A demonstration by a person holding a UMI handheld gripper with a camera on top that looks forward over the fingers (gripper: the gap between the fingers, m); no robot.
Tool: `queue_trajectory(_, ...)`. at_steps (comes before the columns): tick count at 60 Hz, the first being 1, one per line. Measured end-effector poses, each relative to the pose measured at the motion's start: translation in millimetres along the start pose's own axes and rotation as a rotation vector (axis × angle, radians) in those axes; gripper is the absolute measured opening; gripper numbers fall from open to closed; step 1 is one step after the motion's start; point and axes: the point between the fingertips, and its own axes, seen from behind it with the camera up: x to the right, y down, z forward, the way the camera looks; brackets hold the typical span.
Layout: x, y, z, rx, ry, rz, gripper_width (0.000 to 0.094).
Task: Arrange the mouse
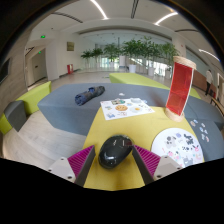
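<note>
Spread wide around the black mouse (114,151) at the near edge of the yellow table (120,126), pads (80,159) not yet pressing; probably light, rigid, smooth and a little slippery, best gripped at its two lower flanks.

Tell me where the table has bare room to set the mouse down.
The mouse sits between the open gripper fingers. Bare yellow table lies just ahead, bordered by the printed sheet beyond and the round patterned disc beside. Around the red stand it is crowded.
</note>
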Motion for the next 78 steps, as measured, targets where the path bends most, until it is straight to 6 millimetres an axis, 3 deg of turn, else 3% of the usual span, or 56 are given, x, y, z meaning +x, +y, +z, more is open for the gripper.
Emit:
queue_trajectory(5,6,-10,17,0.007,0.039,0.003,0.0812)
queue_trajectory(13,5,-11,39,-0.003,0.056,0.03,0.0697)
queue_trajectory(16,3,-13,41,0.001,0.054,0.033,0.0641)
queue_trajectory(25,2,-11,42,-0.013,0.052,0.05,0.0594)
queue_trajectory(32,0,-9,41,-0.063,0.021,0.085,0.0473)
queue_trajectory(35,-8,-19,32,-0.06,-0.026,0.104,0.0443)
queue_trajectory(39,-5,-60,2,0.046,-0.057,0.076,0.044)
queue_trajectory(46,49,-145,-72,0.258,0.002,0.056,0.0437)
queue_trajectory(50,94,-162,-100,0.3,0.044,0.071,0.0435)
queue_trajectory(51,108,-159,-108,0.307,0.06,0.069,0.0434)
queue_trajectory(53,135,-156,-103,0.292,0.102,0.064,0.0435)
queue_trajectory(55,159,-142,-99,0.255,0.137,0.069,0.0435)
queue_trajectory(61,199,-68,-72,0.116,0.157,0.117,0.0434)
queue_trajectory(67,205,-18,-44,0.018,0.14,0.153,0.0432)
queue_trajectory(77,208,33,-19,-0.123,0.108,0.106,0.0436)
queue_trajectory(78,207,31,-18,-0.108,0.101,0.098,0.044)
